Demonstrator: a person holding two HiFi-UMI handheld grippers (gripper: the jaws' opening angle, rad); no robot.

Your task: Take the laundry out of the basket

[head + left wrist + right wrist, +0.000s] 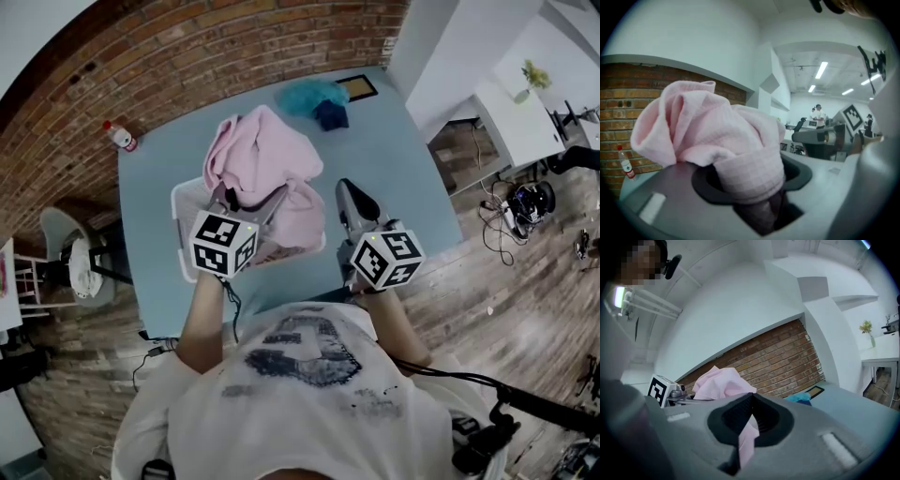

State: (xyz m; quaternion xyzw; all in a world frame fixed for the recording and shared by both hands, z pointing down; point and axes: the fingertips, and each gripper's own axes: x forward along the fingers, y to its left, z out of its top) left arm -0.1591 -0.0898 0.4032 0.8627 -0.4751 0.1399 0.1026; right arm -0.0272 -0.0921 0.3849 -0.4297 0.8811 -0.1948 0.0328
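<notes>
The left gripper [247,201] is clamping its jaws on a thick bunch of the pink cloth [262,155]. In the left gripper view that wad is filling the gap between the jaws and billowing above them [712,136]. The right gripper [347,187] is pinching only a thin edge of the same cloth, and in its own view the jaws are meeting on a narrow strip hanging down between them [749,427]. The cloth is hanging between the two grippers above the white basket [180,214] on the blue table [394,178], with its lower folds seemingly still draping into the basket on the right side. The step in hand looks like raising the cloth clear. Doing it well probably means bringing both grippers up together until the trailing folds are passing over the rim, so the light basket is not being dragged or tipped. The right grip is looking shallow and could slip under the cloth's weight, so the left should be carrying most of the load. The clear table on the far side, short of the blue items [314,98], seems a fair place to set it down.
</notes>
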